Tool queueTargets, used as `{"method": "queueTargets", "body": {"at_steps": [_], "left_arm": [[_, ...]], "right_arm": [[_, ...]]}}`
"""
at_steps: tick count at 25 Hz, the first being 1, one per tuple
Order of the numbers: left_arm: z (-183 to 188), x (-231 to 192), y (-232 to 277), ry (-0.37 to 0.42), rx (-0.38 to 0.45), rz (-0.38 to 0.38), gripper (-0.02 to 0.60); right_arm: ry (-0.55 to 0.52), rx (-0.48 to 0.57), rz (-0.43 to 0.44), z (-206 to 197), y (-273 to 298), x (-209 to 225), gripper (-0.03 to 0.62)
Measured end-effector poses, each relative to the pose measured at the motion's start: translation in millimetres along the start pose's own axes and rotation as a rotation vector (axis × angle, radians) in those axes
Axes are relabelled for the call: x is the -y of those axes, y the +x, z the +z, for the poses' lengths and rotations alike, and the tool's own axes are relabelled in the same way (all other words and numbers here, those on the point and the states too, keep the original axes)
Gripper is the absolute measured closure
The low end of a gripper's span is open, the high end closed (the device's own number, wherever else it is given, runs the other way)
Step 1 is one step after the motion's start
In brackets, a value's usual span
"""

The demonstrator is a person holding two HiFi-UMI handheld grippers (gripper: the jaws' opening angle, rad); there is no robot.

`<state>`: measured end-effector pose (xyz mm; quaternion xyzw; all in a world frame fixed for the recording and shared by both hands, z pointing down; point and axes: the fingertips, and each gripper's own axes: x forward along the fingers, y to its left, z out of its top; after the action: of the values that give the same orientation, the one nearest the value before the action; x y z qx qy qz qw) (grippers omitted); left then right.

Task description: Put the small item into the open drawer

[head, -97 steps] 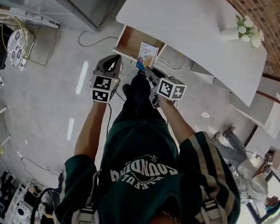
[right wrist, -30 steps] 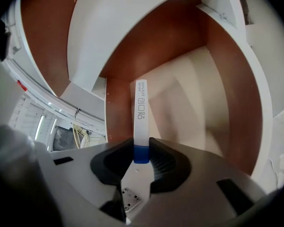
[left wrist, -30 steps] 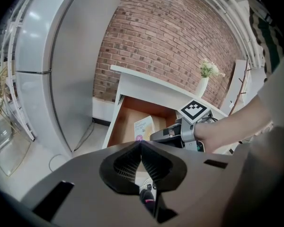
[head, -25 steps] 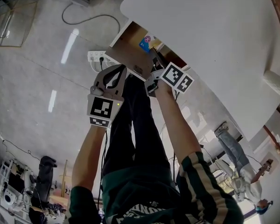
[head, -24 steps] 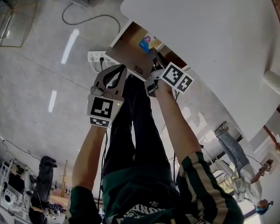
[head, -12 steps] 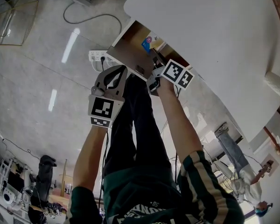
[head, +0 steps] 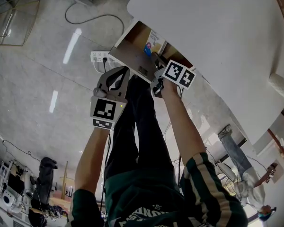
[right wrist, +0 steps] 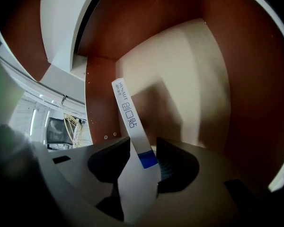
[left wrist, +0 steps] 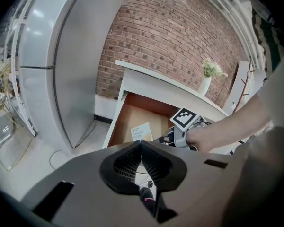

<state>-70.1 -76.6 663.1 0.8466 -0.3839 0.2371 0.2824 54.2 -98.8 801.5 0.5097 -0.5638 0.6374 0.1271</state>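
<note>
The small item is a flat white box with a blue band. It stands on end between the jaws of my right gripper, inside the open wooden drawer. The jaws are opening, and the pads look slack on the box. In the head view the box shows blue just ahead of my right gripper, over the drawer. My left gripper hangs before the drawer front, its jaws shut with nothing in them. The left gripper view shows the drawer and my right gripper reaching into it.
A white booklet lies on the drawer floor. The white table overhangs the drawer, with a vase of flowers on it. A power strip and cable lie on the floor to the left. A tall grey fridge stands left of the table.
My right gripper has edged a little further into the drawer, and the box has sunk lower in front of it. The left gripper has barely moved.
</note>
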Motion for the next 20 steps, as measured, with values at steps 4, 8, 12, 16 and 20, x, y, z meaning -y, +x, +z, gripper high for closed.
{"method": "queueTargets", "body": {"at_steps": [4,8,12,16,20], "left_arm": [[-0.4,0.0,-1.0,0.000,-0.002,0.000,0.565],[-1.4,-1.1,-2.6,-0.002,-0.002,0.000,0.565],[-0.7,-1.4,-3.1,0.000,-0.002,0.003,0.565],[-1.1,1.7,-4.4,0.005,-0.003,-0.002,0.565],[1.5,4.4,-5.9,0.014,-0.003,-0.005,0.566]], "right_arm": [[-0.004,-0.033,-0.016,-3.6,1.5,1.7,0.424],[-0.005,-0.031,-0.036,-3.7,0.0,4.5,0.412],[-0.027,-0.025,-0.052,-2.4,-3.5,6.7,0.394],[-0.028,0.005,-0.084,0.8,-11.2,9.7,0.387],[0.020,0.052,-0.100,5.1,-21.3,7.2,0.385]]}}
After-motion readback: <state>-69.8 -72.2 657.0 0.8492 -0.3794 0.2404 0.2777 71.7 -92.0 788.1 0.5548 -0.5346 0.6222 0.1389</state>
